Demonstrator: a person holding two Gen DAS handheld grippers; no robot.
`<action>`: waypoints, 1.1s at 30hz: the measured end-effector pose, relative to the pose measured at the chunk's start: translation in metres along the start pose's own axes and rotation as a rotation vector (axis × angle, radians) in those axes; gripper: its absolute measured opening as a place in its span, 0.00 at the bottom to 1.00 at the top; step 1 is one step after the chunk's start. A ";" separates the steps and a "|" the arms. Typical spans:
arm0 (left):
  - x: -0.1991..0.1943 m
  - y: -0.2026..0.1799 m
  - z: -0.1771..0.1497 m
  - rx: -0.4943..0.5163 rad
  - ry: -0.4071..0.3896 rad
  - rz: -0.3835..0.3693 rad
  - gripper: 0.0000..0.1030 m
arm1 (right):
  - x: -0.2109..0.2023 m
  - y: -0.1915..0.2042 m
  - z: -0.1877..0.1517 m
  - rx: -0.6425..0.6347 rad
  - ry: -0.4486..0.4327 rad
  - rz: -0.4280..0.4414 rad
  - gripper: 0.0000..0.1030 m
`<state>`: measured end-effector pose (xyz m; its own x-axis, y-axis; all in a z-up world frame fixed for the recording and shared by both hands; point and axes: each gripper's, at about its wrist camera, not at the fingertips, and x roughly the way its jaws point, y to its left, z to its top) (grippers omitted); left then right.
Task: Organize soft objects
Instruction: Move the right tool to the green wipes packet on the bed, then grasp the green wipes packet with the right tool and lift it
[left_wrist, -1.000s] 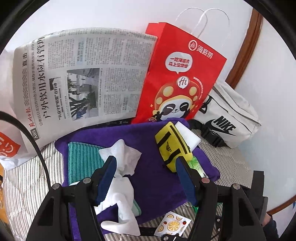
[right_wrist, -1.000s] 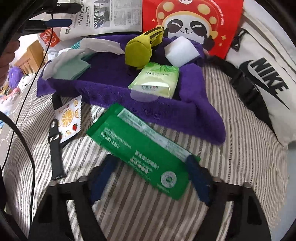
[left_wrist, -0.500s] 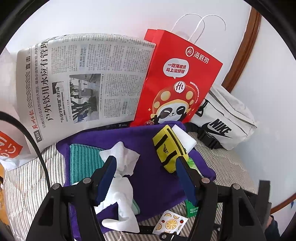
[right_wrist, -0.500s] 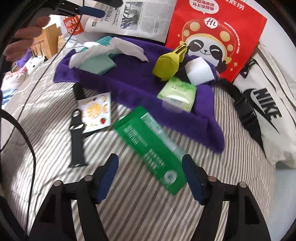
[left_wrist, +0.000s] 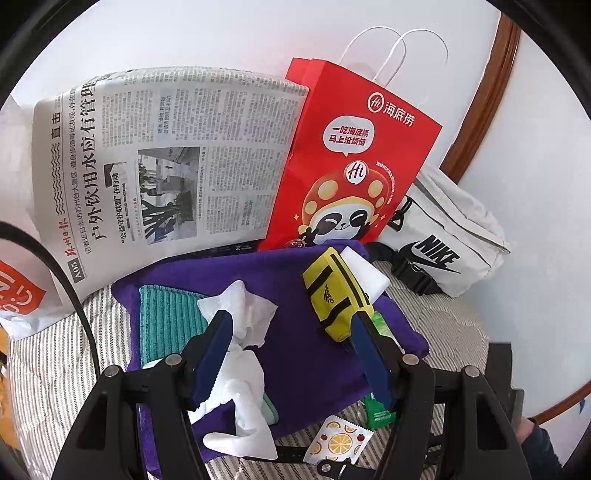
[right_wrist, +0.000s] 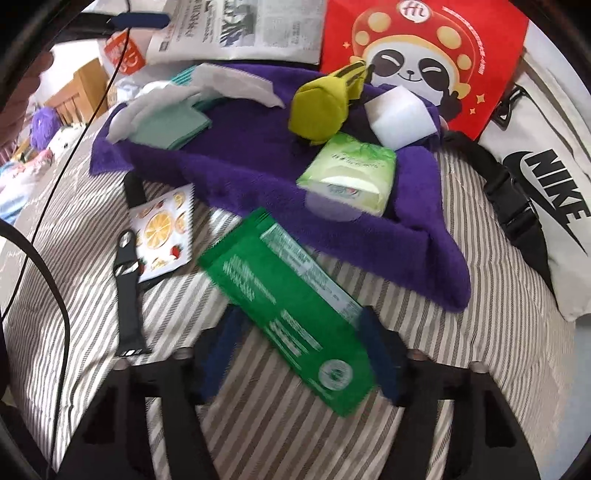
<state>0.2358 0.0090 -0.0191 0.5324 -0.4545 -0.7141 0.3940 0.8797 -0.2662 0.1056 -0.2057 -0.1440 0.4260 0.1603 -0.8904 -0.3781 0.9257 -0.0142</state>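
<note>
Right now the right gripper hangs low over the striped bedcover with its jaws closing around the green packet, which lies flat on the stripes just in front of the purple towel. The packet sits between the two blue fingers, but the view is blurred there and I cannot tell whether the pads are pressing on it yet. The step in hand looks like picking this packet up so it can join the pile on the towel, where a yellow pouch, a white sponge block, a pale green tissue pack, a teal cloth and a loose white tissue already sit.

The left gripper hovers above the towel with its jaws spread and nothing between them (the crumpled tissue lies under its left finger, not in a grip).

Next, I judge, the right jaws need to pinch the thin packet by its edges firmly enough that it does not slip or buckle, then lift it and carry it over to a free patch of towel. A fruit-print sachet and a black watch strap lie on the stripes nearby
</note>
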 end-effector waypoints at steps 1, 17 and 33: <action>-0.001 -0.001 0.000 0.002 -0.002 -0.002 0.62 | -0.003 0.006 -0.003 -0.009 0.006 0.006 0.46; -0.014 -0.044 -0.005 0.108 -0.013 0.036 0.63 | 0.004 0.016 0.007 -0.073 -0.019 0.048 0.55; -0.051 -0.046 -0.064 0.134 0.028 0.108 0.63 | -0.024 -0.007 -0.037 0.256 -0.031 0.039 0.29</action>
<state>0.1422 0.0006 -0.0121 0.5563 -0.3524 -0.7525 0.4326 0.8960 -0.0998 0.0672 -0.2286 -0.1396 0.4418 0.2047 -0.8735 -0.1760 0.9745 0.1393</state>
